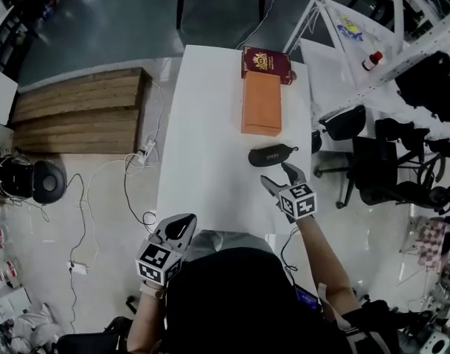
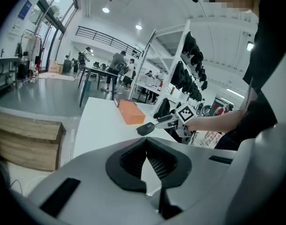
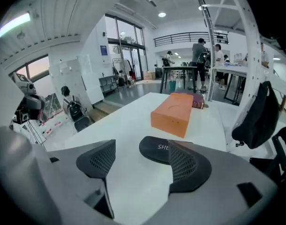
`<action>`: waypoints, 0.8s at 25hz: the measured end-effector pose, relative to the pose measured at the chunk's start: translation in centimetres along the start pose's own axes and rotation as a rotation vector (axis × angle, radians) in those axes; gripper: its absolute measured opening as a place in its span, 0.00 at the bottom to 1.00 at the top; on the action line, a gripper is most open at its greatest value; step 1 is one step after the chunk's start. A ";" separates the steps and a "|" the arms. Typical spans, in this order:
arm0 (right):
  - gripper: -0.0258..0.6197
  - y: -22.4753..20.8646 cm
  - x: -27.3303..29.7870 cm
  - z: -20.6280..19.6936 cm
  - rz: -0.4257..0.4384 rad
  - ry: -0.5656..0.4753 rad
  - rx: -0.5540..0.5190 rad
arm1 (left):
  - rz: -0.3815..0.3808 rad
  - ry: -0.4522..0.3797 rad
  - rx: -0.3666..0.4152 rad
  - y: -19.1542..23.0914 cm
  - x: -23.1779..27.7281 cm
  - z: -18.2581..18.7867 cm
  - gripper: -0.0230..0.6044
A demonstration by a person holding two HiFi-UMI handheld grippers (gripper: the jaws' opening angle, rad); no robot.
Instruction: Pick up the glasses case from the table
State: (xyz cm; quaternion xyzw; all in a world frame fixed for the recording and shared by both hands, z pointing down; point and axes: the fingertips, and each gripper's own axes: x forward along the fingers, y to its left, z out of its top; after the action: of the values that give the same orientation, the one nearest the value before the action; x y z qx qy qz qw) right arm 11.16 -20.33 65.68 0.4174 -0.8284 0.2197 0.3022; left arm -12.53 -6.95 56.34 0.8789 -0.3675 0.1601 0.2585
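Observation:
The black glasses case (image 1: 271,155) lies on the white table (image 1: 210,139) near its right edge, just in front of the orange box. My right gripper (image 1: 281,177) hovers just short of the case, open, with nothing between its fingers. In the right gripper view the case (image 3: 157,150) lies just past the open gripper (image 3: 143,165), its right end hidden behind the right finger (image 3: 187,165). My left gripper (image 1: 177,228) hangs off the table's near left corner, shut and empty. The left gripper view shows that gripper (image 2: 146,146) with its pads touching, and the case (image 2: 145,128) far off.
An orange box (image 1: 261,103) lies beyond the case, with a maroon book (image 1: 266,63) behind it at the table's far end. Black chairs (image 1: 372,161) stand right of the table. A wooden platform (image 1: 77,109) and cables (image 1: 129,168) lie on the floor to the left.

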 end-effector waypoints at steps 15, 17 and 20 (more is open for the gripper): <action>0.65 -3.5 7.7 -2.1 0.204 0.310 -0.558 | 0.198 0.016 -0.111 -0.5 1.8 -0.3 0.07; 0.66 -3.7 8.3 -2.6 0.246 0.348 -0.615 | 0.213 0.013 -0.122 -0.5 2.1 -0.2 0.07; 0.66 -3.6 9.3 -3.4 0.292 0.398 -0.704 | 0.232 0.012 -0.139 -0.7 2.2 -0.3 0.07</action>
State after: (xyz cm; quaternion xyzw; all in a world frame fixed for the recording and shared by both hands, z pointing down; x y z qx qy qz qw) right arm 10.90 -25.45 74.86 0.1167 -0.8286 0.0402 0.5460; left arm -10.54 -7.60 57.43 0.8095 -0.4753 0.1683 0.3010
